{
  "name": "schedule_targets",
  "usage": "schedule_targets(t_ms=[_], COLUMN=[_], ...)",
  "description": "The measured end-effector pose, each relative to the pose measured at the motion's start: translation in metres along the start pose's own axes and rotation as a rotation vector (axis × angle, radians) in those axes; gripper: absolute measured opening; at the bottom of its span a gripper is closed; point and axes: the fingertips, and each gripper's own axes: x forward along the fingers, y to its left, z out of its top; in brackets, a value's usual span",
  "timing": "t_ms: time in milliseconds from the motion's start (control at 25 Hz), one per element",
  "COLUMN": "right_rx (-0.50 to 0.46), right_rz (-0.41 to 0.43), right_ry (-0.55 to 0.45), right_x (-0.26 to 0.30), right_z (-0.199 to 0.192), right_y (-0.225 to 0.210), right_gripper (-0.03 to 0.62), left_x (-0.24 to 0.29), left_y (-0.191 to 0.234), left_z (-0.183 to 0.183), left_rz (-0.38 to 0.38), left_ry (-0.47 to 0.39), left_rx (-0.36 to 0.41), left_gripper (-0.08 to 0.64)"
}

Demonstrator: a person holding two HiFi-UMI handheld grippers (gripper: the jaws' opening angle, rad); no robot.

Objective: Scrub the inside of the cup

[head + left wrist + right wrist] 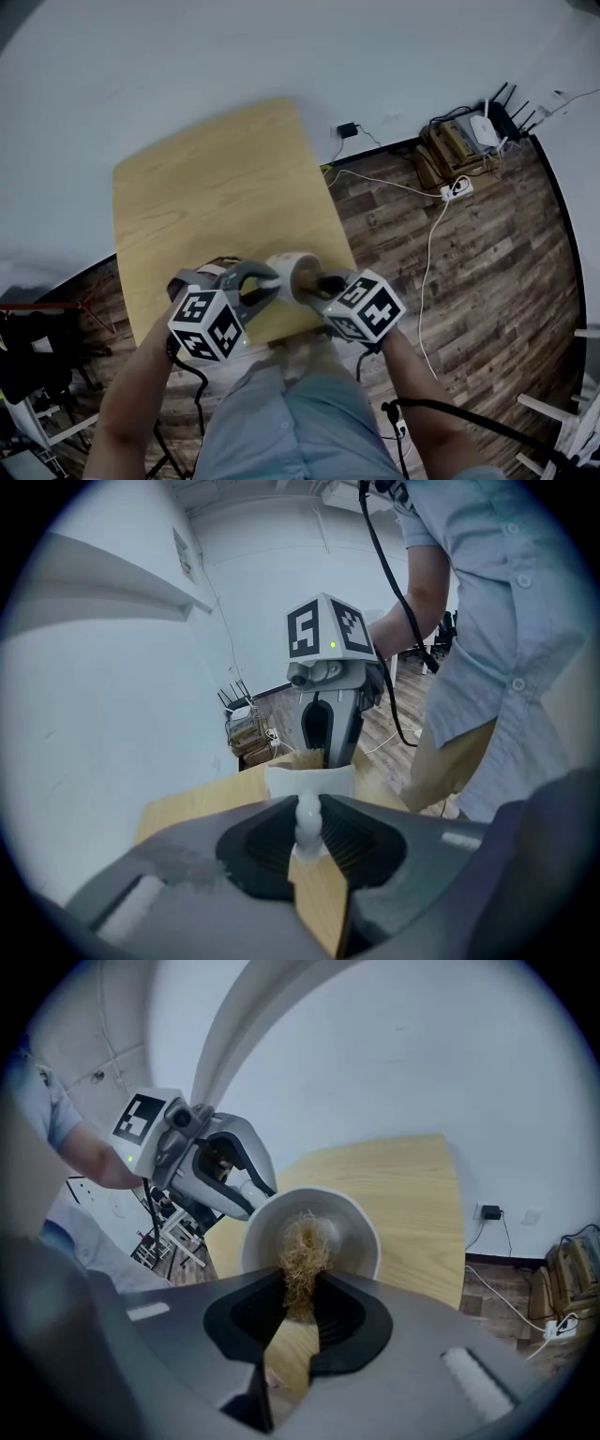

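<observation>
A white cup [314, 1232] is held tipped on its side over the near edge of the wooden table [216, 187], its mouth facing my right gripper. My left gripper [307, 829] is shut on the cup's handle [307, 817]. My right gripper [298, 1299] is shut on a tan fibrous scrubber [302, 1258], and the tuft reaches into the cup's mouth. In the head view the cup [289, 270] sits between the left gripper [264, 281] and the right gripper [314, 281], which face each other.
The table top runs away toward a white wall. To the right lies a wood floor with a white cable [433, 244], a power strip [457, 188] and a router and boxes [469, 139] by the wall. The person's legs [291, 412] stand close to the table edge.
</observation>
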Motion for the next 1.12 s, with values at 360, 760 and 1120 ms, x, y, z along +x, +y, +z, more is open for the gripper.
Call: schedule_targets(t_ms=[360, 760, 1120], right_rx=[0.065, 0.005, -0.025], right_rz=[0.076, -0.011, -0.066], right_ry=[-0.111, -0.148, -0.155], right_x=[-0.001, -0.018, -0.024], right_z=[0.027, 0.04, 0.041], right_y=[0.01, -0.004, -0.016], right_gripper=[0.069, 0.069, 0.069], left_x=[0.001, 0.001, 0.002], left_y=[-0.002, 0.0, 0.004], left_z=[0.0, -0.003, -0.002], left_rz=[-0.019, -0.031, -0.027], left_ry=[0.005, 0.004, 0.005], left_rx=[0.033, 0.026, 0.027], left_gripper=[0.095, 0.095, 0.095])
